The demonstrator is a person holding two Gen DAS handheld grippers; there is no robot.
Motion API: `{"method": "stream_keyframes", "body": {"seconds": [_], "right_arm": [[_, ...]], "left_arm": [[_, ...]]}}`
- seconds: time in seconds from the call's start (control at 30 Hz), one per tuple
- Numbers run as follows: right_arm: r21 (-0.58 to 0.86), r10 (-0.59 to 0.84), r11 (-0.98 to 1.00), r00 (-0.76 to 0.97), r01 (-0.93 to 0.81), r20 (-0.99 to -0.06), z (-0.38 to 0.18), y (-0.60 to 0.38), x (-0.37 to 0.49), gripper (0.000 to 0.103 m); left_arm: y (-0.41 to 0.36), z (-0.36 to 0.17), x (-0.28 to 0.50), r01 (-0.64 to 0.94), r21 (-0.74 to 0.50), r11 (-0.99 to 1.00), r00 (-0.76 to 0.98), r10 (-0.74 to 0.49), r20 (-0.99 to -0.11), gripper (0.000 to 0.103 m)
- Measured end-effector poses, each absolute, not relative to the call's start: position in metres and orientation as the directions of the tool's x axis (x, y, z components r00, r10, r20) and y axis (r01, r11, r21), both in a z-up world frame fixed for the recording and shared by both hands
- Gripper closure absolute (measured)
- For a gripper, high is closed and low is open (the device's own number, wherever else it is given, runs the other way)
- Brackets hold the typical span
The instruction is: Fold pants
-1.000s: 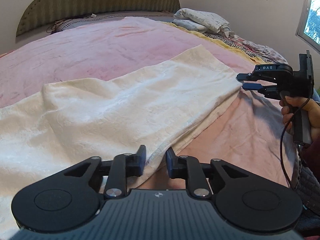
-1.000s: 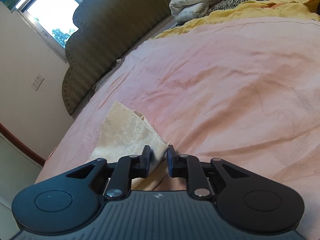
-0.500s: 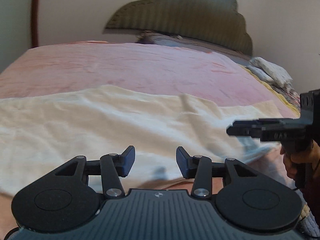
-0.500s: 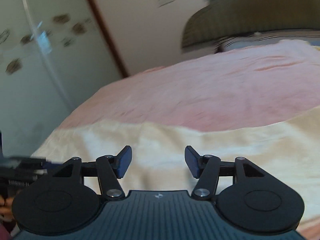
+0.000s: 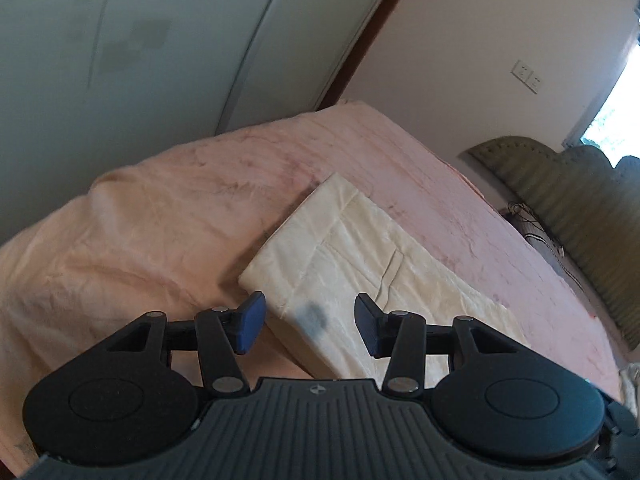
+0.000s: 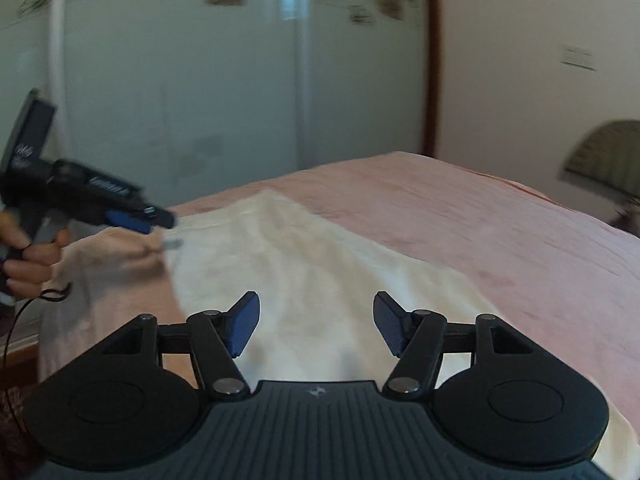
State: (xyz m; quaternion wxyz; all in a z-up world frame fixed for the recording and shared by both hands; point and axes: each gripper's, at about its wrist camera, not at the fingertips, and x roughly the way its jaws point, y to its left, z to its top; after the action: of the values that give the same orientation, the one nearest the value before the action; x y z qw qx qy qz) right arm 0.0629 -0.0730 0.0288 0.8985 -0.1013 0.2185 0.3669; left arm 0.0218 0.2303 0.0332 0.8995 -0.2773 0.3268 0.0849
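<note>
Left wrist view: both claws, left claw [image 5: 308,324] and right claw [image 6: 316,328], gape wide above crinkled cream pants [image 5: 360,248] on a plush pink blanket [image 5: 160,216].

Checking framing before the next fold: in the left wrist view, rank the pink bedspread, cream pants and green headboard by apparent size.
1. pink bedspread, largest.
2. cream pants, folded lengthwise.
3. green headboard, smallest as seen, but it is farthest away and cut off by the frame, so its true size is unsure.

Bed with pants laid out

A pink blanket [image 5: 160,216] covered the bed [image 6: 500,232]; cream pants [image 5: 360,240] lay flat on it, running from near toward the far headboard [image 5: 568,184].
</note>
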Motion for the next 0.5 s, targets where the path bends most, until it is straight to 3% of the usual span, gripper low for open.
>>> {"method": "stream_keyframes", "body": {"seconds": [0.17,0.23,0.33,0.37,0.5], "right_arm": [[-0.153,0.660,0.551,0.541,-0.820,-0.521,0.006,0.022,0.069,0.045],[-0.213,0.642,0.518,0.542,-0.828,-0.543,-0.002,0.049,0.078,0.064],[-0.289,0.596,0.519,0.583,-0.804,-0.552,-0.011,0.066,0.081,0.084],[-0.283,0.592,0.518,0.577,-0.807,-0.563,-0.010,0.066,0.084,0.086],[-0.241,0.608,0.533,0.566,-0.811,-0.557,-0.006,0.063,0.087,0.091]], "left_arm": [[0.241,0.021,0.022,-0.334,-0.537,0.774,0.769,-0.105,-0.630,0.051],[0.245,0.017,0.024,-0.334,-0.572,0.749,0.784,-0.116,-0.610,0.057],[0.249,0.011,0.031,-0.334,-0.588,0.737,0.793,-0.118,-0.598,0.083],[0.252,0.009,0.033,-0.337,-0.594,0.730,0.793,-0.120,-0.597,0.095],[0.250,0.013,0.033,-0.310,-0.585,0.749,0.825,-0.094,-0.557,0.098]]}}
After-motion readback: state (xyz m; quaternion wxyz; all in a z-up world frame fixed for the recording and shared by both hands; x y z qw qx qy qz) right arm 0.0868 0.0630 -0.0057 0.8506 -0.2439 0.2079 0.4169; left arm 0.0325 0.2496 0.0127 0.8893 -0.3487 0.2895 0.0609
